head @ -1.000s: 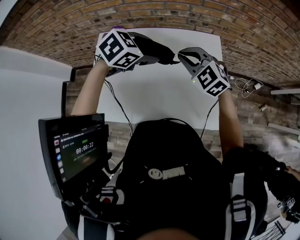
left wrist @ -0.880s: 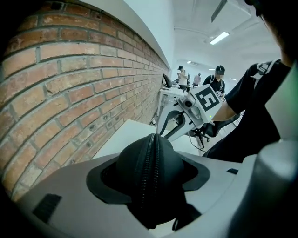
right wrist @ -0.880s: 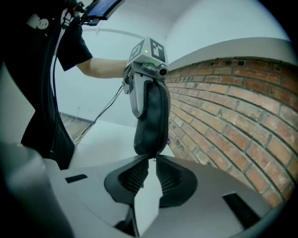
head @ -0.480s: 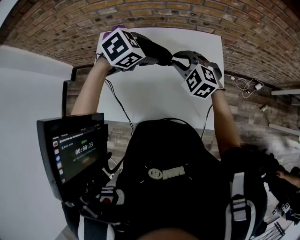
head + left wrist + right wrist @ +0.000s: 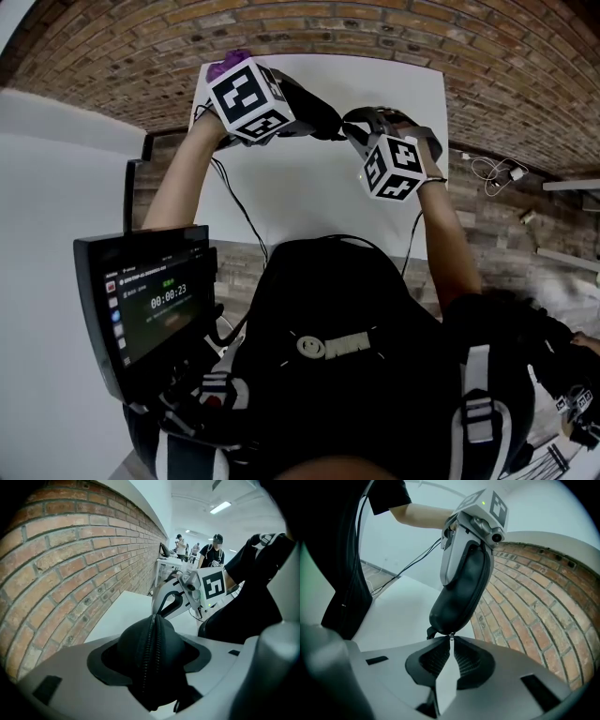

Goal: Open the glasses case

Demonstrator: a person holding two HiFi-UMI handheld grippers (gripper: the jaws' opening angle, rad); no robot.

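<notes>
Black vest (image 5: 328, 309), white buckles (image 5: 476, 417), grey left gripper (image 5: 323, 114), black-and-white marker cube (image 5: 251, 98), black cables (image 5: 234, 202)

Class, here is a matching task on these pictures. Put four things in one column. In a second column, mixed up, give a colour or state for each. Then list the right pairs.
Things:
1. glasses case
2. left gripper
3. right gripper
4. table

Colours or states:
A. white
B. nipping the zip pull at its tips
C. black, zip closed
D. clamped round the glasses case

Pairs: 1-C, 2-D, 3-B, 4-A.

Note: the right gripper's jaws have just been closing, with the zip pull between them.
</notes>
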